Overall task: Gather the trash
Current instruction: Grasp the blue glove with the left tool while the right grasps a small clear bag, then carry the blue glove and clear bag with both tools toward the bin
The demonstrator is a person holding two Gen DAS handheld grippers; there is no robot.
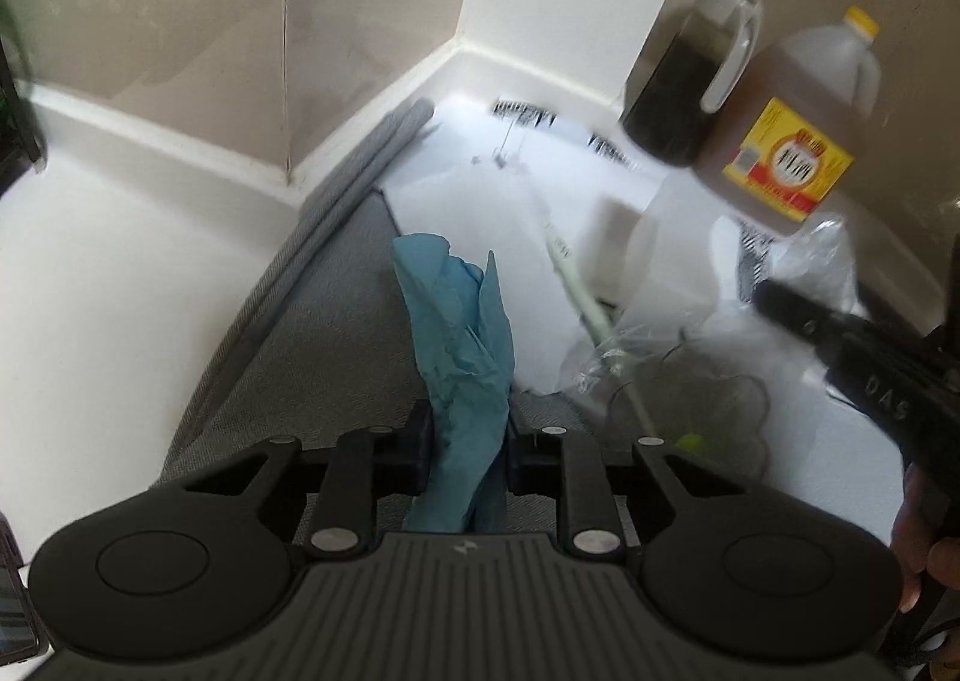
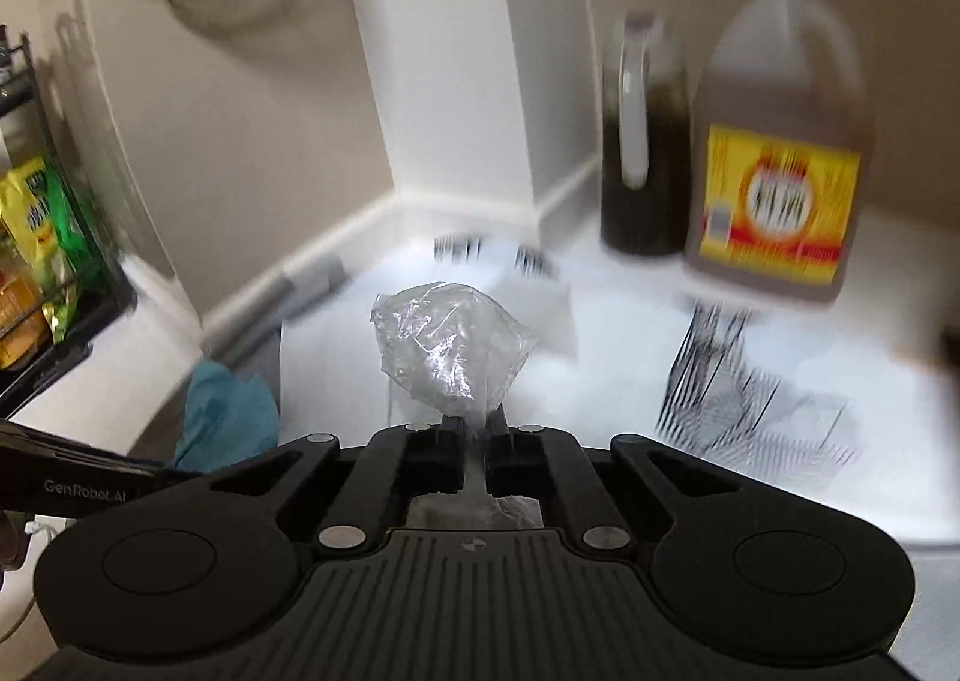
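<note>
A crumpled blue paper towel [image 1: 456, 309] sticks up from between the jaws of my left gripper [image 1: 468, 426], which is shut on it above a grey mat [image 1: 300, 345]. My right gripper [image 2: 477, 435] is shut on a bunched clear plastic wrapper [image 2: 450, 345], held off the white counter [image 2: 630, 357]. In the left wrist view the right gripper [image 1: 780, 294] comes in from the right with the clear plastic [image 1: 828, 255] at its tip. In the right wrist view the left gripper [image 2: 90, 465] and the blue towel [image 2: 228, 417] sit low at the left.
Another clear wrapper with a pale thin stick [image 1: 600, 357] lies on the counter beside the mat. A jug of brown liquid with a yellow label [image 2: 780, 159] and a jug of dark liquid [image 2: 645, 141] stand at the back right. A black rack with packets [image 2: 36, 261] is at the left.
</note>
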